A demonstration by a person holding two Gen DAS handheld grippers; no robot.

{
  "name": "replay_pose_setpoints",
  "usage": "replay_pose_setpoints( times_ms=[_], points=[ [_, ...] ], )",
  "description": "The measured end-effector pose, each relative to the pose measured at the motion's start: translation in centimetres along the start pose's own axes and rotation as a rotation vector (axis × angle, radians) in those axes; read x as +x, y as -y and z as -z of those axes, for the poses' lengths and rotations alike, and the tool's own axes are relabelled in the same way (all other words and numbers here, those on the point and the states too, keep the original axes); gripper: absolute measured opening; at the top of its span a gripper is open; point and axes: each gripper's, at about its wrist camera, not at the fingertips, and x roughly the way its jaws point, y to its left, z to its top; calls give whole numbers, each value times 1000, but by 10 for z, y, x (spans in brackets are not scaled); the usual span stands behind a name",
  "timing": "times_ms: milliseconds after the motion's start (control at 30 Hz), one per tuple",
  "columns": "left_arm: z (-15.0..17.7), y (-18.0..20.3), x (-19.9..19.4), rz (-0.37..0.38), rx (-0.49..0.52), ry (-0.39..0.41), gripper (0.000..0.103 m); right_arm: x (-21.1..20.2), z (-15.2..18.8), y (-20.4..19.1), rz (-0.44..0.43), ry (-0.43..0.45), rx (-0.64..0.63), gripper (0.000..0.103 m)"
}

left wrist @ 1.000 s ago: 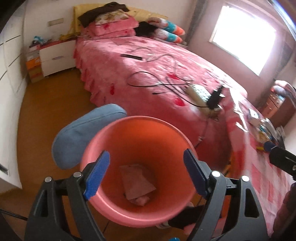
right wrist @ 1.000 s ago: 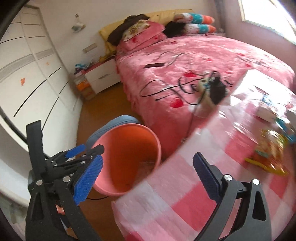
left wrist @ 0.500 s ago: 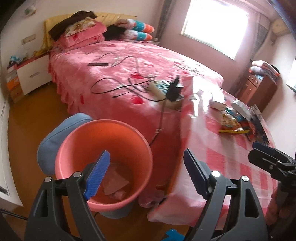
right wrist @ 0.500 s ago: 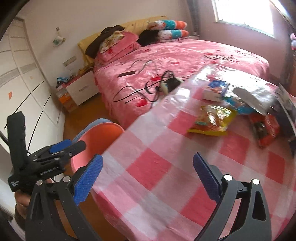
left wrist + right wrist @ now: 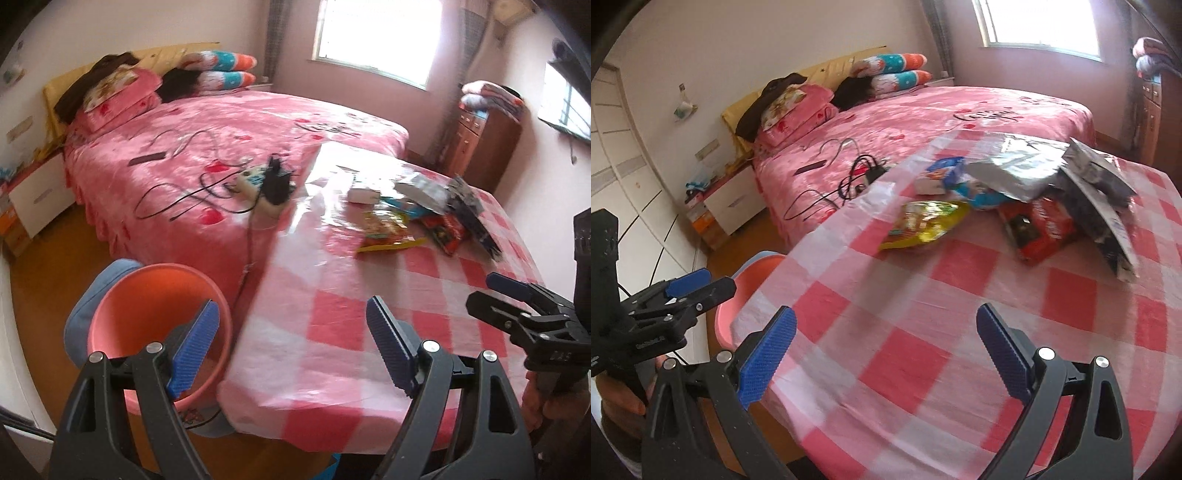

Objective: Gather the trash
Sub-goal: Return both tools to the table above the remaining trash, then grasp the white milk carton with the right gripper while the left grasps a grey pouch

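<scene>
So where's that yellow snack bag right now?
The yellow snack bag lies on the checked tablecloth, at the near left edge of the wrapper pile, just left of the red packet; both pairs of tongs are well short of it.

My wrappers — yellow snack bag (image 5: 925, 223), red packet (image 5: 1039, 230), silver bag (image 5: 1015, 170) — lie heaped at the table's (image 5: 923, 325) far edge; my pink bin (image 5: 147, 306) stands beside its left edge.

The checked pink-and-white tablecloth (image 5: 923, 325) is hiding most of the round salmon plastic bin (image 5: 746, 295); crumpled silver foil bags (image 5: 1015, 170) are overlapping a red packet (image 5: 1038, 229), its print blurring.
</scene>
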Motion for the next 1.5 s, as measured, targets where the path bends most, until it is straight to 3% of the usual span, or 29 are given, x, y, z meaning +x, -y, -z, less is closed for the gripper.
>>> replay_pose_setpoints(
  times_ms=[433, 933, 1300, 1500],
  points=[
    [-13, 77, 10, 35, 145, -11, 82, -31, 11, 73, 33, 53, 131, 97],
    [-25, 137, 39, 69, 237, -37, 83, -49, 13, 143, 93, 97, 251, 97],
    [-63, 179, 71, 116, 299, -18, 83, -50, -5, 185, 120, 96, 294, 97],
    [-87, 201, 103, 131, 372, -31, 83, -39, -22, 199, 84, 61, 298, 97]
  ],
)
